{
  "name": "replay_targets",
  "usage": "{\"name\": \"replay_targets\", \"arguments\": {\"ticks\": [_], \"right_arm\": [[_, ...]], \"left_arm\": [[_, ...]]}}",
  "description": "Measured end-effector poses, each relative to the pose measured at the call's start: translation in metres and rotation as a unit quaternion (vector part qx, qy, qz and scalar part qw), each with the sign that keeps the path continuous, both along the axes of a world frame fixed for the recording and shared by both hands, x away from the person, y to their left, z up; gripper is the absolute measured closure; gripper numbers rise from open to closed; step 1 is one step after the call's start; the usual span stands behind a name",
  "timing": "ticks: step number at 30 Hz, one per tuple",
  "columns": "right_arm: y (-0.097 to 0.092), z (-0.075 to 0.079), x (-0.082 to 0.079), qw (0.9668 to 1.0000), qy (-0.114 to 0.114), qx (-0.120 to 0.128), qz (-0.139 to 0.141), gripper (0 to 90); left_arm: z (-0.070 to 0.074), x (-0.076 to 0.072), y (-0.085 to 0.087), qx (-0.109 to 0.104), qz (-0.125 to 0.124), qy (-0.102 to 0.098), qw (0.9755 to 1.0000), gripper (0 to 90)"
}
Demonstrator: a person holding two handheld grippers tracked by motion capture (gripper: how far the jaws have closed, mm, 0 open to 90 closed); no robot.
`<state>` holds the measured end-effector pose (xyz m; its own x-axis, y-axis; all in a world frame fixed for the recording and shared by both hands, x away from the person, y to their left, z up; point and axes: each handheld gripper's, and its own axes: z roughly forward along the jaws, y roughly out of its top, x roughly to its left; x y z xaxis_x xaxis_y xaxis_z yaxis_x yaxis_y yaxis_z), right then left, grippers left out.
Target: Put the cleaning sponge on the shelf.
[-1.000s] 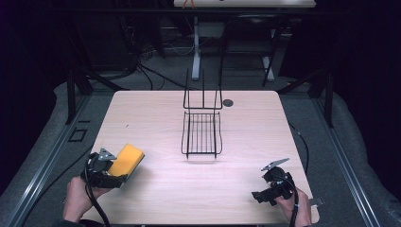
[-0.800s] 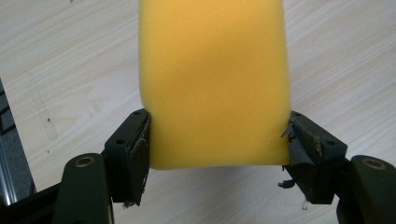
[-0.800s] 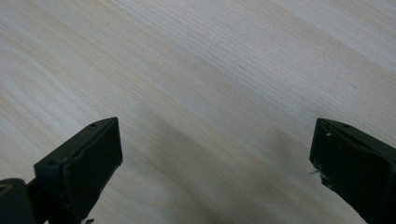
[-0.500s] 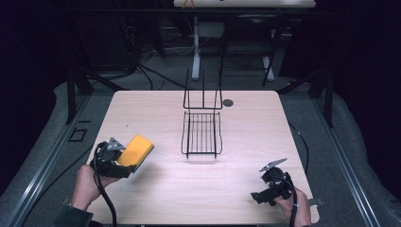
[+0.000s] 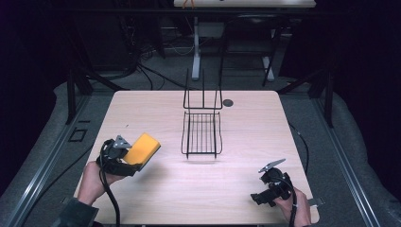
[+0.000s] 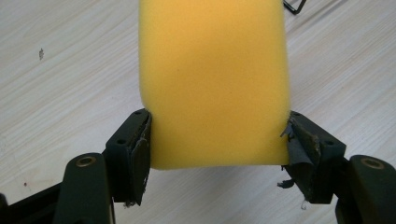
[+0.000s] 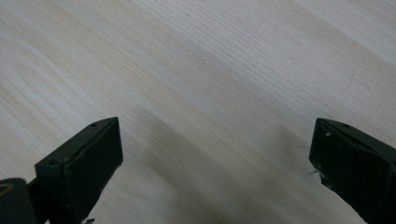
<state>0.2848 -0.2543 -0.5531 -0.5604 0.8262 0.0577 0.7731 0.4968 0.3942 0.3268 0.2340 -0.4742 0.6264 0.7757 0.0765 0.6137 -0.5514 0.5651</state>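
My left gripper (image 5: 124, 156) clamps the yellow sponge (image 5: 142, 148) by its near end, both pads pressing its sides, holding it clear above the wooden table (image 5: 246, 118) at the left, well apart from the black wire rack (image 5: 202, 135). My right gripper (image 5: 265, 191) sits near the table's front right edge, jaws wide apart with bare wood between them.

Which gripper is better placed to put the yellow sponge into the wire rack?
Left. The left gripper already clamps the sponge near the rack. The right gripper is open and holds nothing.
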Motion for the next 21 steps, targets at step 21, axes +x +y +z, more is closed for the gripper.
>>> {"name": "replay_targets", "arguments": {"ticks": [21], "right_arm": [[0.002,-0.002,0.000,0.9999,0.007,0.001,0.011,2.1]], "left_arm": [[0.019,0.022,-0.031,0.001,-0.039,-0.013,0.9992,32.0]]}}
